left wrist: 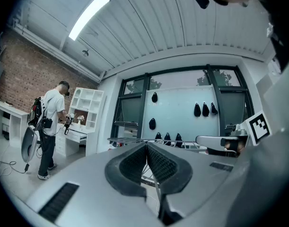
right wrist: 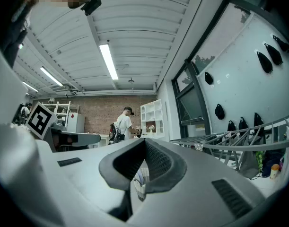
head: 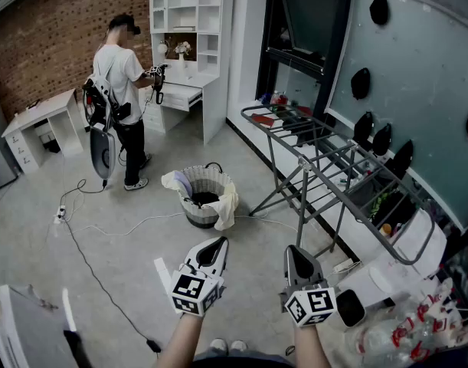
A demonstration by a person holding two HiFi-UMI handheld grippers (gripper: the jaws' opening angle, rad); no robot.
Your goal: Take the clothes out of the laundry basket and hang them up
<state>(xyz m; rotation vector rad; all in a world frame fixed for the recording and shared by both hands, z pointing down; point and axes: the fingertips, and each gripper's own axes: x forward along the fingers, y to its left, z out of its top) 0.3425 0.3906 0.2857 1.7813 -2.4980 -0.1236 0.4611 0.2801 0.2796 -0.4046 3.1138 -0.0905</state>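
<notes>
Both sets of jaws pressed together, nothing between them. Far left at the back, a person standing at a white desk. Nearer, left gripper held level, closed and empty. Just beyond it, laundry basket on the floor, clothes draped over its rim, well apart from either gripper. Right gripper likewise closed on nothing; drying rack bare at far right.

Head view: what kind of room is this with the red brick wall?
Probably a workspace staged as a laundry room: a grey metal folding drying rack by the windows, a round woven laundry basket of clothes on the grey floor, and a white desk with shelves.
</notes>
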